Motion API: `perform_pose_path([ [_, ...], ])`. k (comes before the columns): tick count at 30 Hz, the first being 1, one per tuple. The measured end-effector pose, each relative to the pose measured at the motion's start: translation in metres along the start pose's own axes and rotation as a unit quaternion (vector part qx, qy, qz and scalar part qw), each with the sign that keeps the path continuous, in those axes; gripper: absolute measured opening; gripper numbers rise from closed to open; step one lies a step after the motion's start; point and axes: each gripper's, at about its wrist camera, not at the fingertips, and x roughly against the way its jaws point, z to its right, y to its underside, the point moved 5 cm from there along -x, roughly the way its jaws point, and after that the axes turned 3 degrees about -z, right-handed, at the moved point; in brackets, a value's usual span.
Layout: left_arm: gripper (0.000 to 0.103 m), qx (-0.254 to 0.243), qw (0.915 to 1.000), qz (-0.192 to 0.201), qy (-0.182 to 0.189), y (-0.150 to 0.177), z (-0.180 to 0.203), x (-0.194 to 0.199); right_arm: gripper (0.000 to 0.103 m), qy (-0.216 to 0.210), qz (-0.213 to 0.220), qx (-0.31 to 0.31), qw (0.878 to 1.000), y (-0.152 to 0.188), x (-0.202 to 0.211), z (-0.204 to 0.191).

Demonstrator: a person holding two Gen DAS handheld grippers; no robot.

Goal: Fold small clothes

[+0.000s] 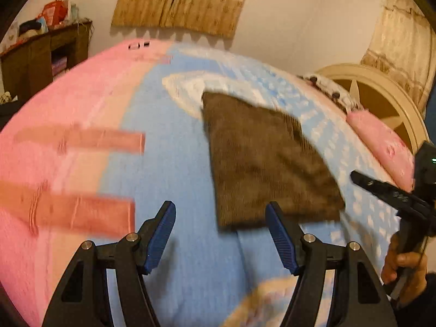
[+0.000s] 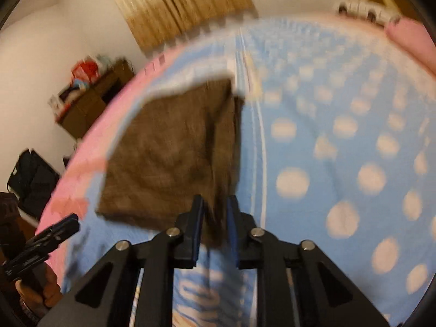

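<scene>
A brown cloth [image 1: 261, 158], folded to a rough square, lies flat on the blue part of the bed cover [image 1: 169, 169]. My left gripper [image 1: 221, 204] hovers open just in front of the cloth's near edge, with nothing between its fingers. My right gripper [image 2: 215, 199] has its jaws narrow, and the near right corner of the brown cloth [image 2: 169, 152] fills the gap between the pads. In the left wrist view the right gripper [image 1: 354, 175] comes in from the right at the cloth's edge, held by a hand [image 1: 403, 267]. The left gripper [image 2: 73, 222] shows at the lower left of the right wrist view.
The bed cover is pink [image 1: 68, 95] on the left and blue with pale dots [image 2: 340, 163] on the right. A pink pillow [image 1: 381, 147] lies by the cream headboard [image 1: 381, 92]. A wooden cabinet [image 1: 41, 60] with clutter stands beyond the bed, and a dark bag [image 2: 32, 179] sits on the floor.
</scene>
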Motion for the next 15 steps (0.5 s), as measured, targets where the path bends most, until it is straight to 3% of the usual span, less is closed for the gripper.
perform_pose_path([
  [2, 0.069, 0.002, 0.9999, 0.010, 0.000, -0.018, 0.006, -0.010, 0.024, 0.005, 0.041, 0.021, 0.999, -0.026, 0.009, -0.013],
  [4, 0.069, 0.001, 0.9998, 0.018, -0.010, -0.031, 0.014, -0.025, 0.024, -0.002, 0.044, 0.042, 0.998, -0.045, 0.000, -0.030],
  [7, 0.069, 0.005, 0.9992, 0.012, -0.037, -0.037, 0.022, -0.054, 0.024, -0.034, -0.002, 0.076, 0.997, -0.066, -0.051, -0.064],
  [9, 0.069, 0.002, 0.9988, -0.009, -0.048, -0.030, 0.021, -0.072, 0.020, -0.025, -0.039, 0.096, 0.994, -0.065, -0.084, -0.074],
  [11, 0.069, 0.003, 0.9972, -0.045, -0.059, -0.015, 0.015, -0.090, 0.018, 0.019, -0.053, 0.112, 0.992, -0.063, -0.106, -0.063],
  [12, 0.069, 0.004, 0.9972, -0.049, -0.057, -0.009, 0.013, -0.093, 0.009, 0.034, -0.053, 0.104, 0.993, -0.060, -0.109, -0.051],
  [13, 0.070, -0.004, 0.9981, -0.028, -0.054, -0.006, 0.014, -0.089, 0.010, 0.025, -0.048, 0.078, 0.995, -0.059, -0.110, -0.034],
  [15, 0.070, -0.008, 0.9977, -0.032, -0.058, -0.006, 0.015, -0.086, 0.009, -0.034, -0.033, 0.000, 0.999, -0.056, -0.105, -0.001],
])
